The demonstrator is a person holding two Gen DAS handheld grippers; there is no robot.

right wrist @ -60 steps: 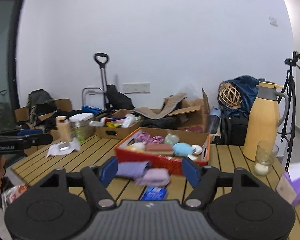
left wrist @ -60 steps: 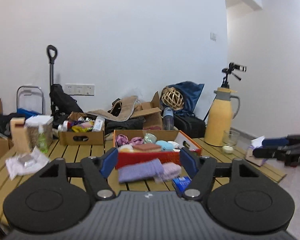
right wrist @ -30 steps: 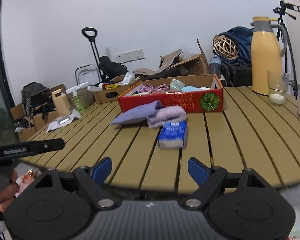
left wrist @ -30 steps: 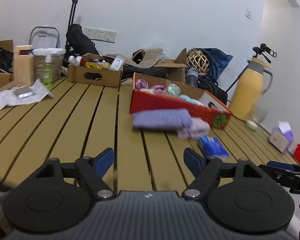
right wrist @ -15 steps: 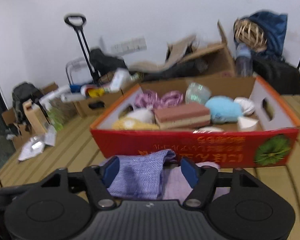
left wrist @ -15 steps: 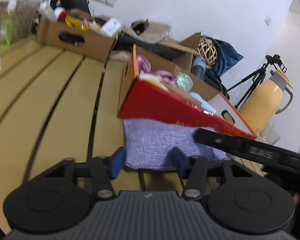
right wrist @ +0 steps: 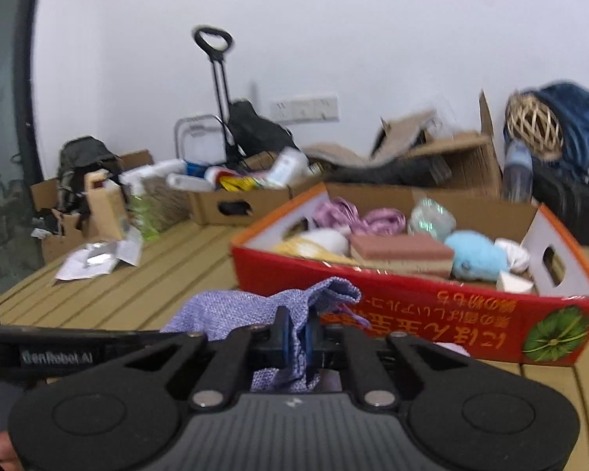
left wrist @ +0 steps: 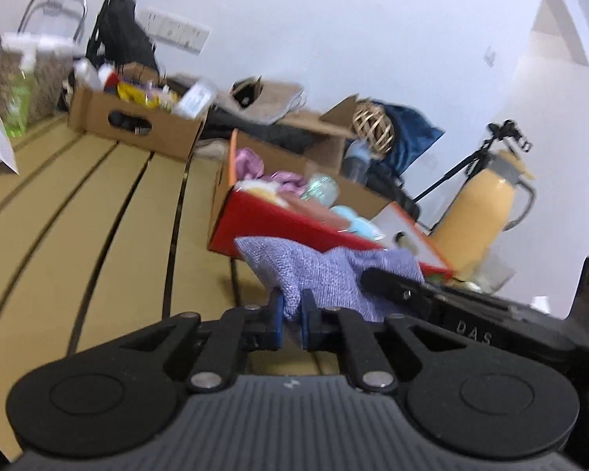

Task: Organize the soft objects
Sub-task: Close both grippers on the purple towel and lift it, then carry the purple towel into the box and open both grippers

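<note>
Left wrist view: left tongs (left wrist: 292, 320) clenched on a fold of the purple knit cloth (left wrist: 326, 274), lower centre of frame. Their jaws have just been closing, cloth between them. Cloth bunches up from the pinch toward centre frame, lying against the near wall of the red box (left wrist: 278, 227). The other tool's black finger crosses the cloth at centre right. Slatted worktop (left wrist: 98, 204) fills the left half.

Judgement: both tools pinch 1 cloth, so the step looks like lifting it to fold or place it. Keep the 2 pinches level and move them together; pulling apart too hard could slip the thin fold out.

Right wrist view: right tongs (right wrist: 294, 333) clenched on another fold of the purple knit cloth (right wrist: 247, 310), lower centre; jaws likewise just closing on it. Cloth spreads left and upward from the pinch, its top edge touching the box front. Red box (right wrist: 432, 310) sits centre right, holding a pink sponge (right wrist: 400, 245) and a blue plush (right wrist: 477, 255).
</note>
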